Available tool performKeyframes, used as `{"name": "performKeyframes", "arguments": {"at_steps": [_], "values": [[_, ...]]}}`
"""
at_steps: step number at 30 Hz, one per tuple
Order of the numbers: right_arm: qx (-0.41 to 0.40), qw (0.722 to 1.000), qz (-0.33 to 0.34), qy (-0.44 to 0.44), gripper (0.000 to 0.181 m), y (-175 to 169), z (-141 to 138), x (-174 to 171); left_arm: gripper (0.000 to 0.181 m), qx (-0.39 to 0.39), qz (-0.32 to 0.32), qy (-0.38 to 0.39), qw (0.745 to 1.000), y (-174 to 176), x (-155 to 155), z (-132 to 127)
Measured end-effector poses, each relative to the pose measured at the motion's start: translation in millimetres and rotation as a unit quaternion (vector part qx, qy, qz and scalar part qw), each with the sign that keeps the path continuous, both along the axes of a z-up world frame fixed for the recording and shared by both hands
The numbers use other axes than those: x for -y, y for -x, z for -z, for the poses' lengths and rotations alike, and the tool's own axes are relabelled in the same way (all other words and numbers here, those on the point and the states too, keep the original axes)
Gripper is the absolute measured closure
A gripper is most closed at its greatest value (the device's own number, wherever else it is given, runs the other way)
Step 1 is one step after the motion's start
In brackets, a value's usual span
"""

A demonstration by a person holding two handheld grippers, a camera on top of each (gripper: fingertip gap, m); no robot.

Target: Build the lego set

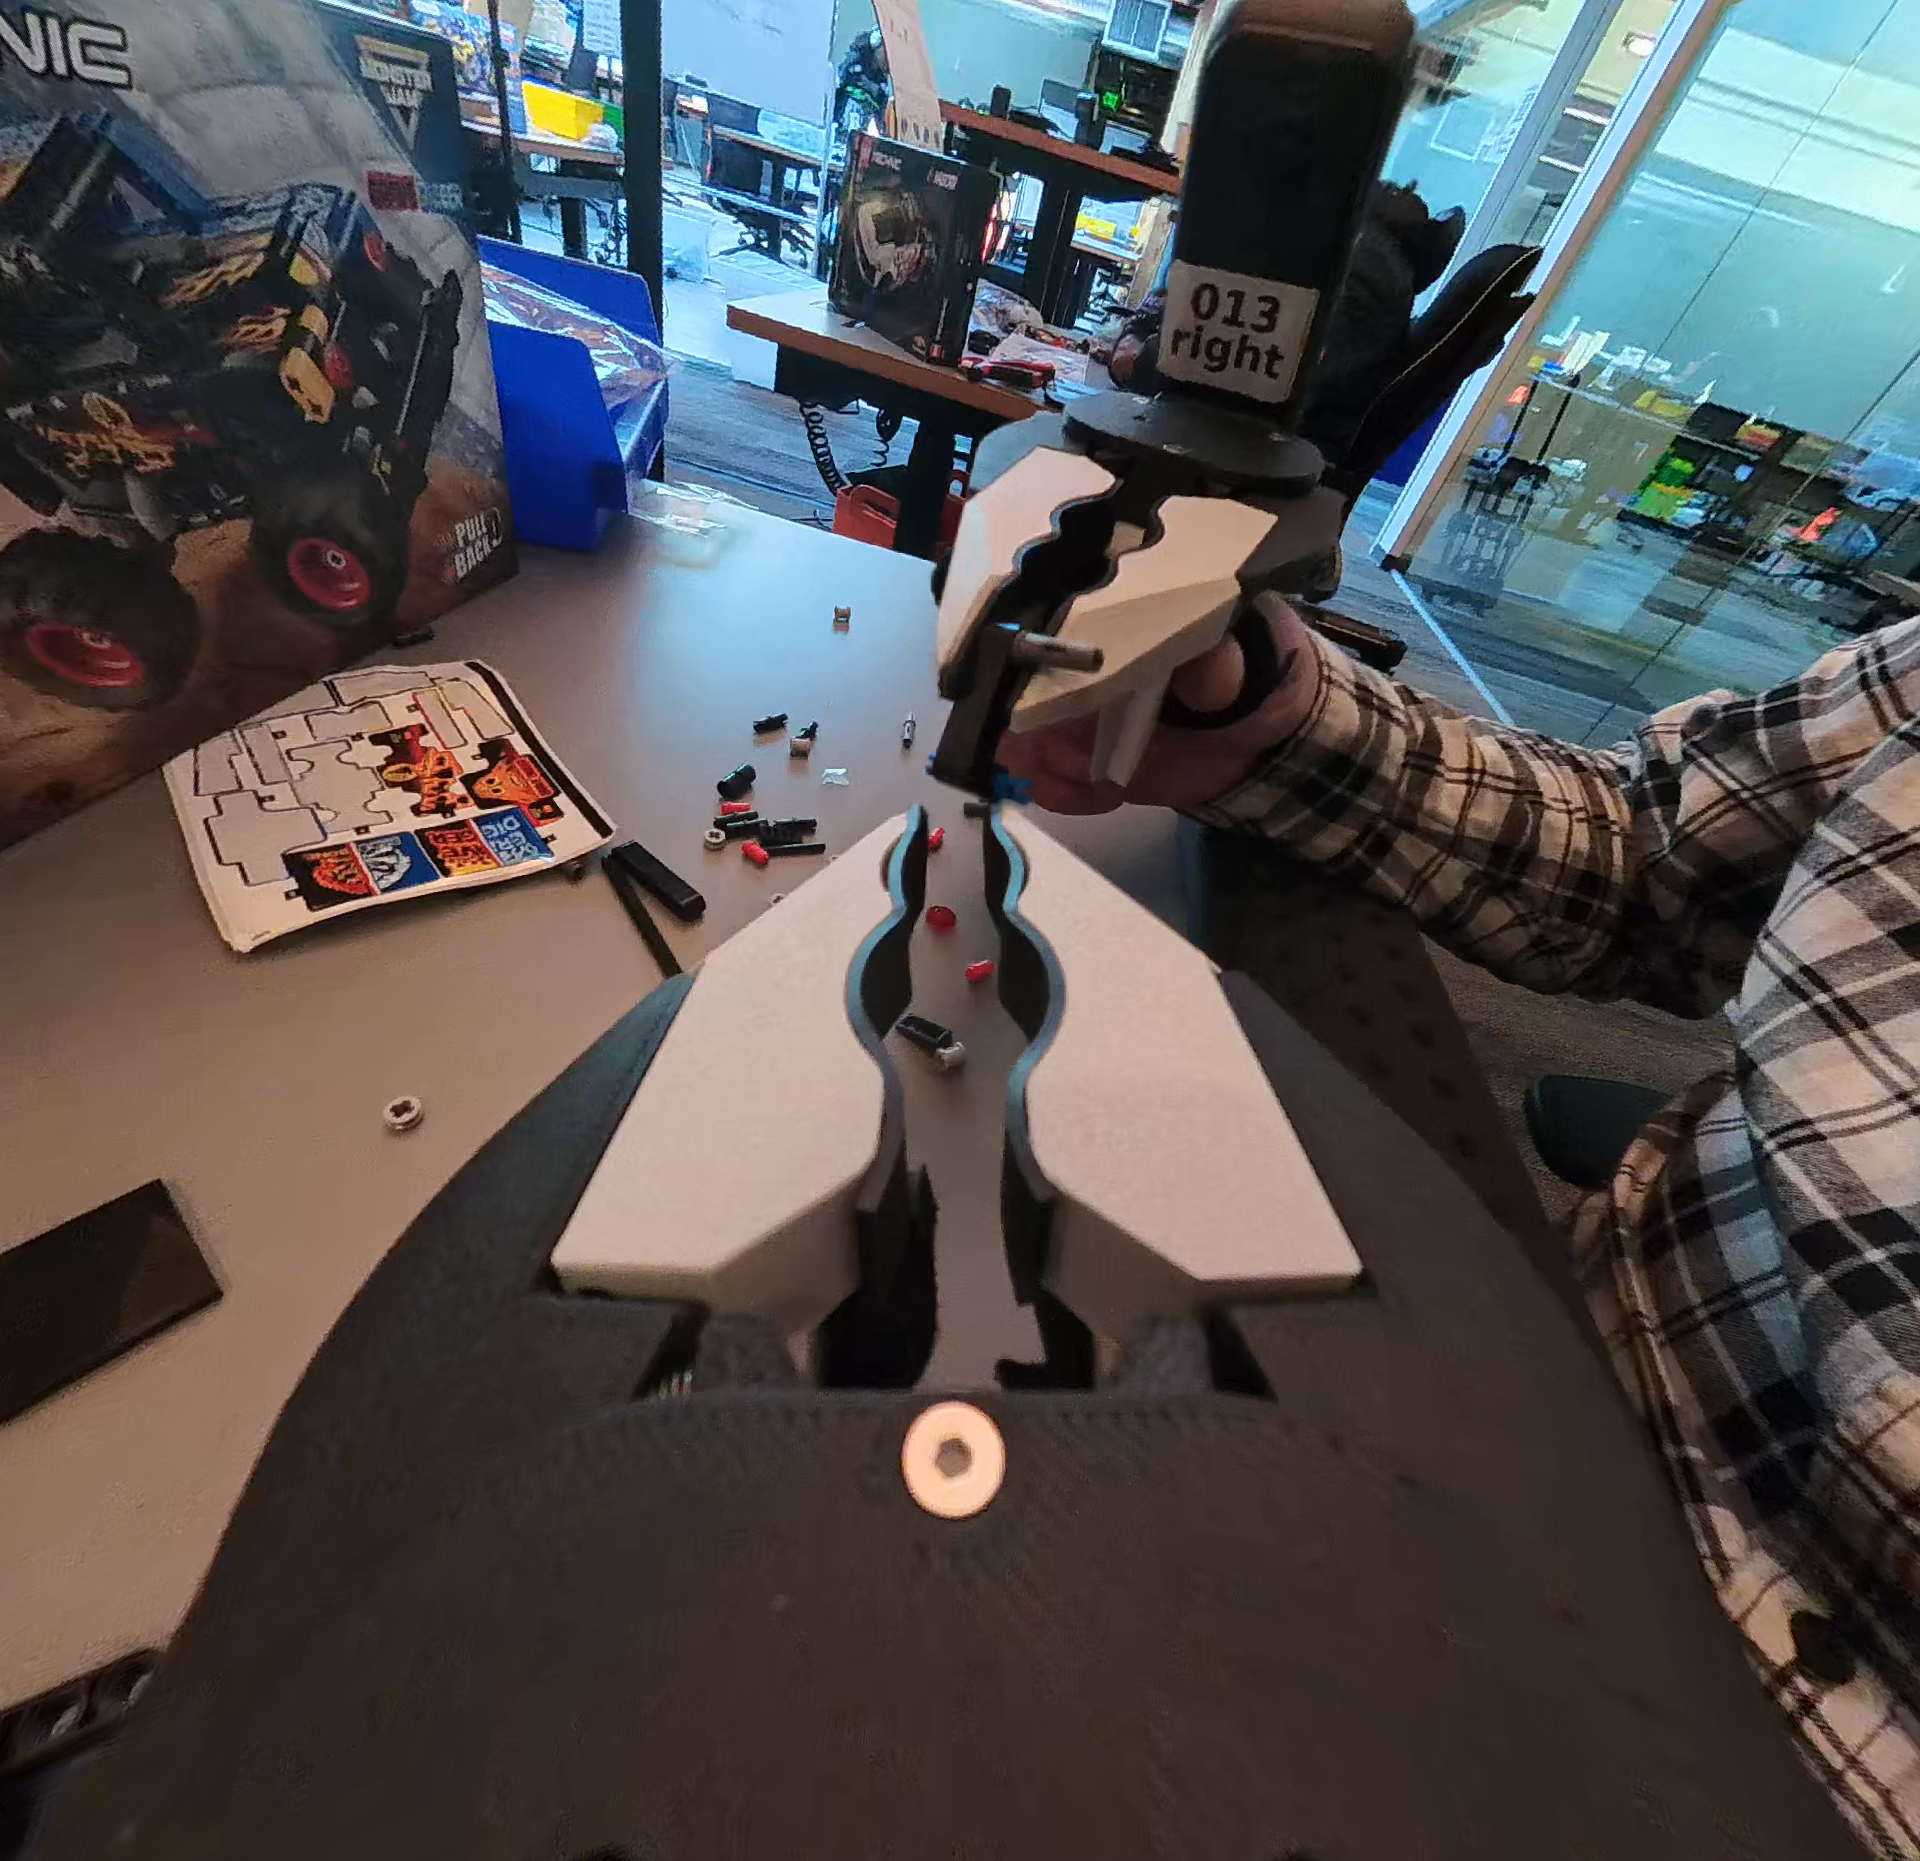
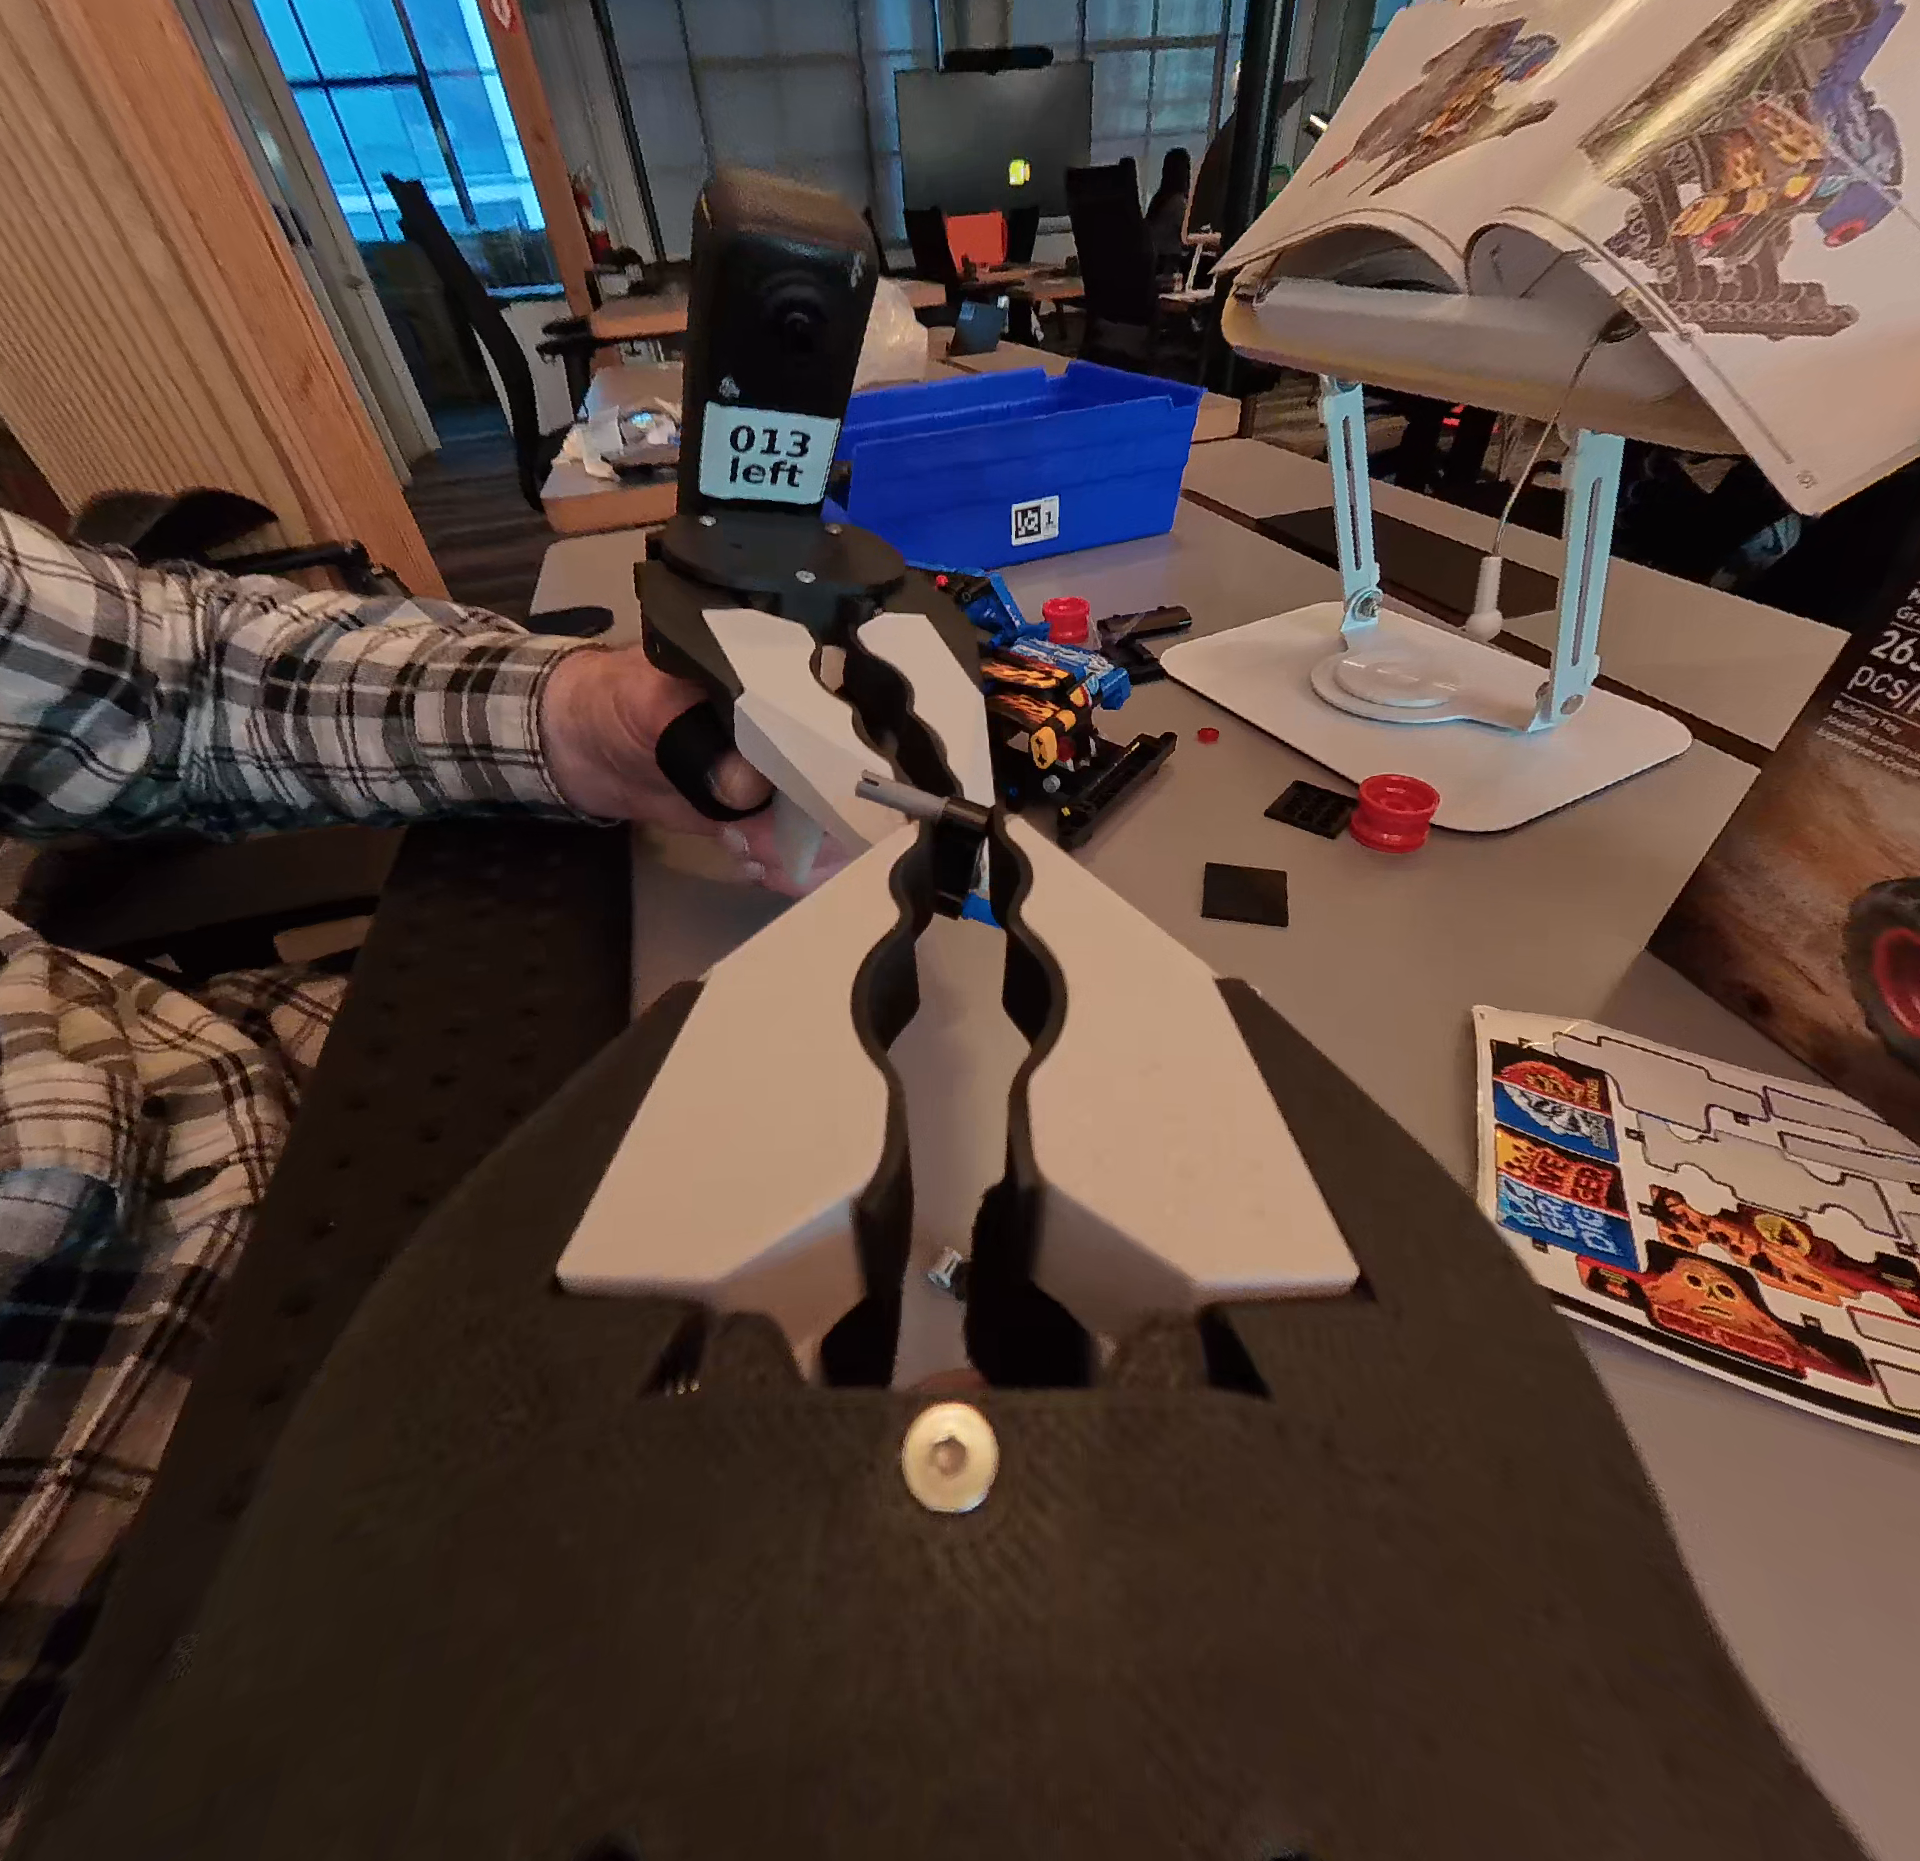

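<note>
Black beam (image 2: pixel 957 855) — grey axle (image 2: pixel 902 799) protruding.

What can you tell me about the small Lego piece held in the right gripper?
The small Lego piece is a black plastic beam with a grey axle sticking out sideways near its top and a blue part at its lower end. It stands roughly upright, pinched between the tips of the right gripper, raised above the table. The left gripper sits close behind it; contact cannot be told.
</note>
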State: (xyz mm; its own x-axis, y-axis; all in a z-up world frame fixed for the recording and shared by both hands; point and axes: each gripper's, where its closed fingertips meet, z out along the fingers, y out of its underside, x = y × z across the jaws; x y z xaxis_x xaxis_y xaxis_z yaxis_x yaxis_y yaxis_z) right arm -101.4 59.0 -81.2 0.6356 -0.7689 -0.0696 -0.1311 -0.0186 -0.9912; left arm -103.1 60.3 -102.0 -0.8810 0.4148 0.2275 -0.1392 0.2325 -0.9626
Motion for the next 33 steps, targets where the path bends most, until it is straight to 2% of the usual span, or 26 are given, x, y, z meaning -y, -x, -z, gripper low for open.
{"name": "performKeyframes", "arguments": {"at_steps": [4,8,12,15,17,19,20,23,25,27,30,33], "values": [[-0.002,1.000,0.004,-0.014,0.174,0,-2,4,0.162,0.020,-0.008,0.006,1.000,-1,1,0],[-0.009,1.000,0.006,-0.018,0.173,-2,0,4,0.151,0.088,-0.025,0.022,0.996,3,2,-1],[-0.015,0.999,0.010,-0.030,0.173,-4,0,6,0.154,0.188,-0.062,0.035,0.980,3,7,0],[-0.016,0.999,0.006,-0.041,0.173,-3,-2,5,0.167,0.227,-0.086,0.040,0.969,2,10,-1],[-0.016,0.999,0.003,-0.050,0.173,-3,-3,5,0.168,0.213,-0.078,0.042,0.973,4,9,-2],[-0.017,0.998,-0.010,-0.061,0.172,0,-5,4,0.170,0.159,-0.048,0.038,0.985,9,7,-4],[-0.017,0.998,-0.014,-0.064,0.170,1,-7,3,0.181,0.125,-0.026,0.037,0.991,12,4,-6],[-0.005,0.997,-0.028,-0.077,0.169,5,-13,3,0.181,0.032,0.029,0.037,0.998,18,-2,-13],[-0.008,0.996,-0.046,-0.079,0.172,9,-13,-3,0.181,0.006,0.036,0.035,0.999,16,-3,-13],[-0.018,0.996,-0.055,-0.068,0.172,9,-8,-8,0.181,-0.006,0.051,0.034,0.998,20,-4,-14],[-0.024,0.997,-0.048,-0.057,0.172,7,-4,-8,0.179,0.028,0.035,0.028,0.999,18,-1,-9],[-0.016,0.999,-0.002,-0.046,0.173,0,-4,4,0.153,0.074,0.003,0.041,0.996,15,2,-12]]}}
